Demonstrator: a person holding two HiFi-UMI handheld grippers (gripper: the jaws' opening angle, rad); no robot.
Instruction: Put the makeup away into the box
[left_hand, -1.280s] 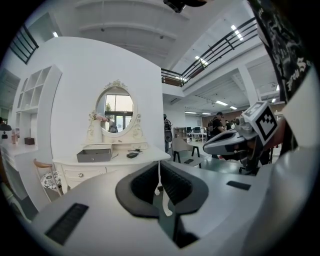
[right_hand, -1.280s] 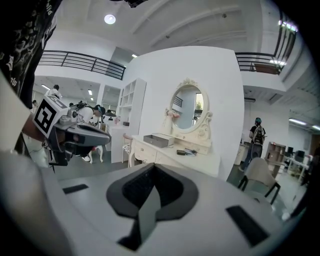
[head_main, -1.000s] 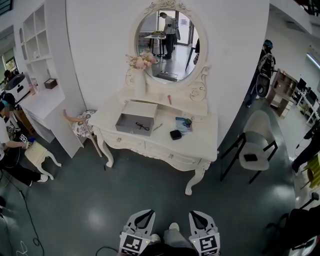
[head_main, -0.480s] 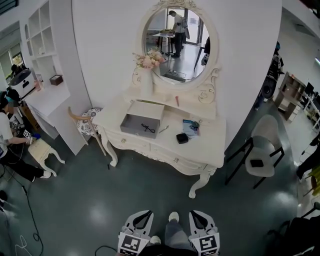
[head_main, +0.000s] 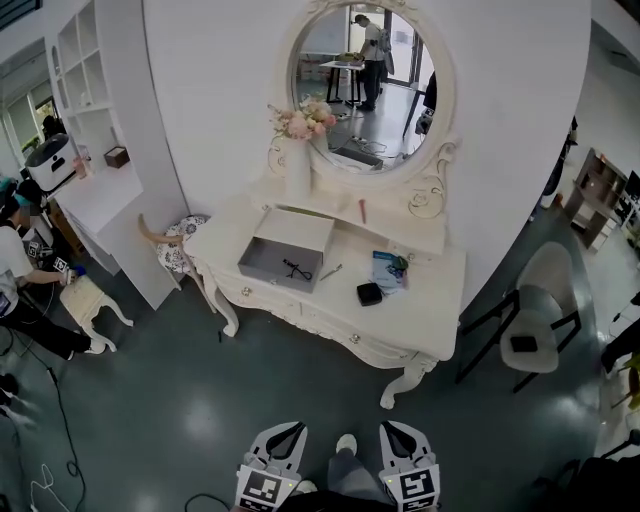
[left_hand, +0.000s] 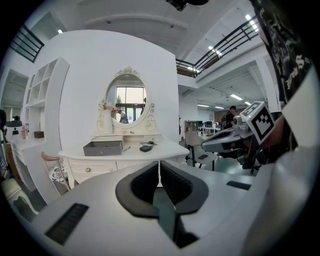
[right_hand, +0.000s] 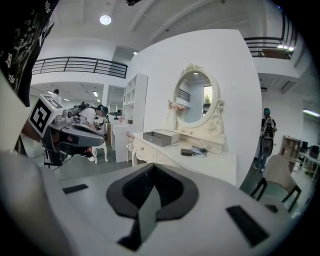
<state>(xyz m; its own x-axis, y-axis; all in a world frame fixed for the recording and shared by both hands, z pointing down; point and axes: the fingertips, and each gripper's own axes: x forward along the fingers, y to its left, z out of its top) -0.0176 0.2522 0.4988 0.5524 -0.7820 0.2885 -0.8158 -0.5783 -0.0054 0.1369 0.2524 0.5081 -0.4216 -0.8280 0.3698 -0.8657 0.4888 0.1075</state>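
On the white dressing table (head_main: 420, 325) an open grey box (head_main: 285, 262) holds a small black item (head_main: 293, 268). Loose makeup lies to its right: a thin stick (head_main: 331, 272), a black compact (head_main: 369, 294) and a blue packet (head_main: 390, 270). A red lipstick (head_main: 362, 210) rests on the raised shelf under the mirror. Both grippers hang low at the frame's bottom, well short of the table. My left gripper (head_main: 290, 426) is shut and empty (left_hand: 160, 163). Likewise shut with nothing in it is my right gripper (head_main: 392, 426), its tips meeting (right_hand: 152, 165). The box (left_hand: 102, 148) shows far ahead.
A vase of flowers (head_main: 298, 150) and an oval mirror (head_main: 365, 85) stand at the table's back. A grey chair (head_main: 535, 320) is to the right, a patterned stool (head_main: 180, 245) and a white shelf unit (head_main: 95, 150) to the left. A person (head_main: 15, 270) crouches at far left.
The dressing table has drifted right and slightly lower in the head view and looks a little nearer. Both grippers keep their places at the bottom edge, still shut.
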